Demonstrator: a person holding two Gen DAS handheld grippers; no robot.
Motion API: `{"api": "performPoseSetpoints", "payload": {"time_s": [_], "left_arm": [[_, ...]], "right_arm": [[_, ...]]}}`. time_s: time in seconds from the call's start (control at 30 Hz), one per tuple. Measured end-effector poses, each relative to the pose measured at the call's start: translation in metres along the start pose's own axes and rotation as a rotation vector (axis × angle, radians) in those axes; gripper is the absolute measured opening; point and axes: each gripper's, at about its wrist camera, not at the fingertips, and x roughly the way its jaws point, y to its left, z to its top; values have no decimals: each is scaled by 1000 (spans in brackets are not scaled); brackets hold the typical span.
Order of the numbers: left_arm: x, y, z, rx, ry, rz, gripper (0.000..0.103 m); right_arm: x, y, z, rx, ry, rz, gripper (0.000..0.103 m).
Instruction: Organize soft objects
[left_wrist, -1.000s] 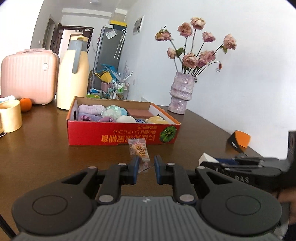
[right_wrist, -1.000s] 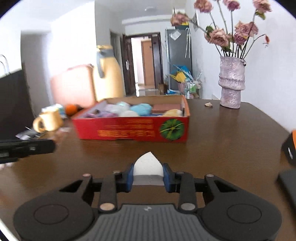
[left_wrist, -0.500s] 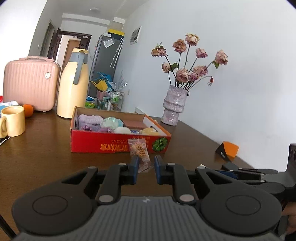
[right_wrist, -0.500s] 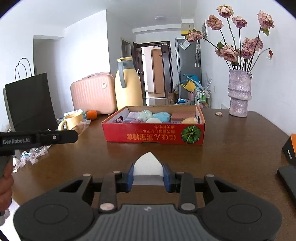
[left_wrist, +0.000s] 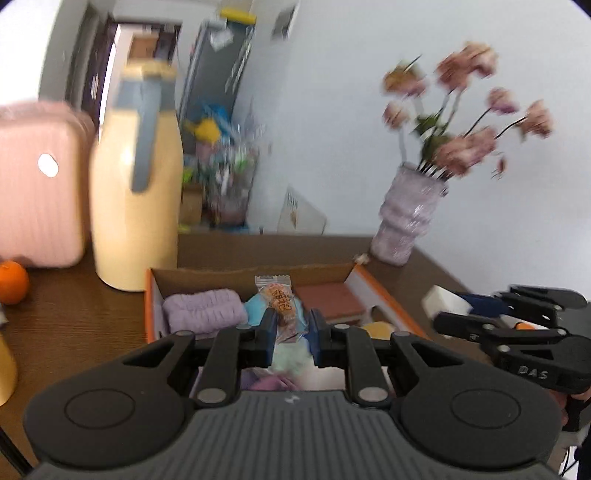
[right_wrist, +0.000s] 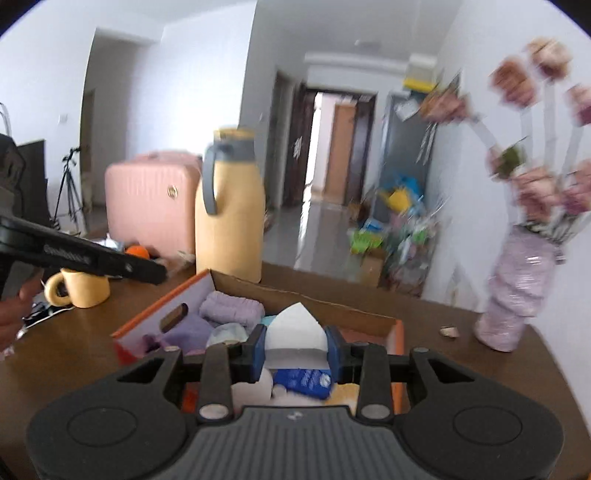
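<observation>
My left gripper (left_wrist: 290, 325) is shut on a small clear snack packet (left_wrist: 280, 301) and holds it above the open cardboard box (left_wrist: 207, 277). My right gripper (right_wrist: 295, 343) is shut on a white sponge (right_wrist: 293, 328), also above the box (right_wrist: 369, 320). The box holds a lilac towel roll (left_wrist: 205, 313), a brown pad (left_wrist: 328, 300), pale soft items and a blue packet (right_wrist: 304, 382). The right gripper with its sponge (left_wrist: 443, 301) also shows at the right of the left wrist view.
A yellow thermos jug (left_wrist: 136, 184) and a pink suitcase (left_wrist: 37, 184) stand behind the box. An orange (left_wrist: 13, 282) and a yellow mug (right_wrist: 83, 290) sit at the left. A vase of pink flowers (left_wrist: 410, 218) stands at the back right on the brown table (left_wrist: 74, 325).
Both grippers have moved forward from in front of the box to above it, still holding the packet and the sponge. The views are motion-blurred now.
</observation>
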Motion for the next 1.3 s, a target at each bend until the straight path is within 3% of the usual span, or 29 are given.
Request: {"api": "performPoseSetpoints", "payload": {"time_s": [0.23, 0.33, 0.53, 0.73, 0.87, 0.97, 1.0, 1.07, 1.17, 1.3], "left_arm": [[111, 44, 9, -53, 171, 25, 22], [140, 57, 1, -79, 218, 53, 42], [147, 71, -8, -106, 231, 49, 51], [122, 66, 7, -107, 190, 65, 56], [86, 46, 18, -58, 147, 90, 60], [45, 31, 26, -13, 99, 112, 74], [28, 25, 29, 2, 73, 120, 81], [-2, 14, 28, 33, 17, 149, 86], [-46, -4, 8, 72, -108, 230, 101], [-86, -28, -36, 92, -294, 327, 103]], "right_arm": [[136, 4, -1, -42, 189, 75, 33], [163, 8, -12, -2, 220, 120, 38], [171, 2, -14, 34, 206, 132, 50], [134, -11, 9, 46, 138, 87, 54], [85, -17, 30, 19, 92, 32, 61], [42, -21, 36, -3, 63, -9, 73], [26, -21, 35, -13, 61, -22, 75], [2, -22, 29, -17, 49, -44, 76], [-38, -25, 6, 47, -33, -103, 90], [-75, -23, -31, 128, -148, -187, 100]]}}
